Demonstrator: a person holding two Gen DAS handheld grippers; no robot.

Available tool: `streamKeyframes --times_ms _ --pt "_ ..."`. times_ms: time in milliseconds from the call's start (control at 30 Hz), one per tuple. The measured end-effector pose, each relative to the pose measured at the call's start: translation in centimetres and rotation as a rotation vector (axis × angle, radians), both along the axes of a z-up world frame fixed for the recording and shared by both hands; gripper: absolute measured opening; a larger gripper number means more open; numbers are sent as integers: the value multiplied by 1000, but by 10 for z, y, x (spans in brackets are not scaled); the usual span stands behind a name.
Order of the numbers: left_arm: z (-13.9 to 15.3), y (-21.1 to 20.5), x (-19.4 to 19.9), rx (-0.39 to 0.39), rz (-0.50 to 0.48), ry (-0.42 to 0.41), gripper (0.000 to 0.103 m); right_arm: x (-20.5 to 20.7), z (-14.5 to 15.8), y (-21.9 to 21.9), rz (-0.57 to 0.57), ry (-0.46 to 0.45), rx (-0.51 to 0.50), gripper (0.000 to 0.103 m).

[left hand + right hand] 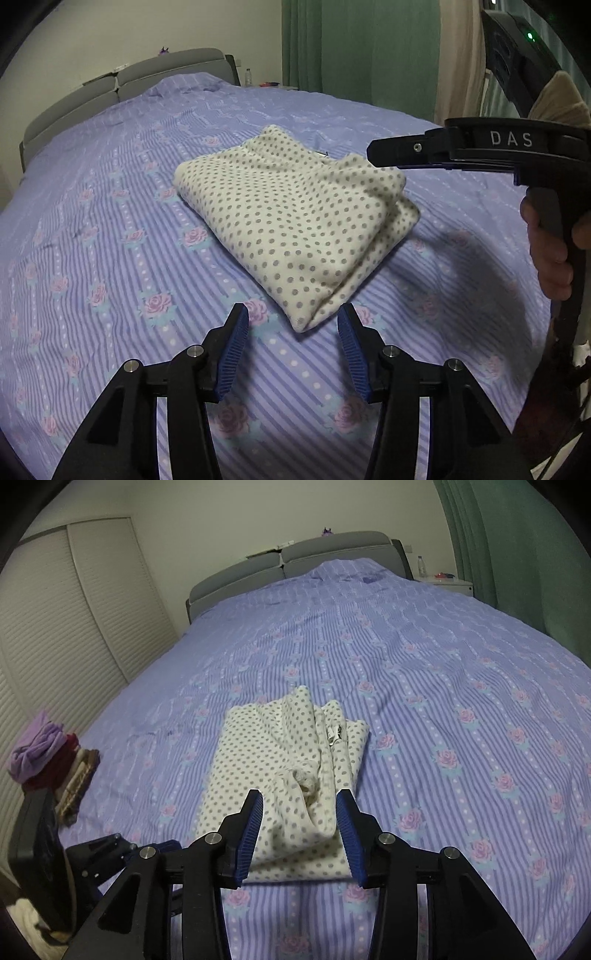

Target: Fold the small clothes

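A cream garment with grey polka dots (295,214) lies folded on the lilac striped bedcover (110,258). My left gripper (293,314) hovers at the garment's near corner, jaws open, its blue pads (232,354) clear of the cloth. My right gripper (299,797) is also open, low over the garment's (258,746) near end. The cloth lies between its pads without being pinched. A zip shows in the bunched top folds (334,734). Seen from the left wrist, the right gripper (375,153) reaches in over the garment's far right edge, with a hand (546,254) on its handle.
A stack of folded clothes (51,760) sits at the bed's left edge beside louvred wardrobe doors (92,609). The grey headboard (295,561) is at the far end, with a white nightstand (450,581) beside it. A green curtain (517,554) runs along the right side.
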State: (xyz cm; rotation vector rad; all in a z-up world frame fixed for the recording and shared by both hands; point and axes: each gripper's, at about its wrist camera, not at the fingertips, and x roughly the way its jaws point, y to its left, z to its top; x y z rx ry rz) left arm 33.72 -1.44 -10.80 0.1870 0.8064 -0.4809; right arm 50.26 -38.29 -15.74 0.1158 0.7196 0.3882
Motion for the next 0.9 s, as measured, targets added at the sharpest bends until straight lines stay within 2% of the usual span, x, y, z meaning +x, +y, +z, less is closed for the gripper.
streamKeyframes --times_ms 167,267,300,333,367,600,700,900 --pt "-10 -3 13 15 15 17 43 5 -5 5 7 11 -31 40" --pt "-12 -5 13 13 11 10 43 10 -11 9 20 33 -37 29" --pt "-13 -6 11 21 9 6 43 12 -14 9 23 45 -39 23" --pt "-14 -7 10 25 7 6 43 13 -16 10 23 50 -41 11" --pt "-14 -7 8 27 2 4 43 13 -17 10 30 52 -43 9" --pt "-13 -9 11 12 60 -19 44 -5 6 1 26 -2 73 8" --pt "-13 -7 14 -11 81 -7 44 -10 7 1 2 -27 25 8" --pt "-13 5 23 -78 122 43 44 -6 -15 -7 -33 18 -25 8"
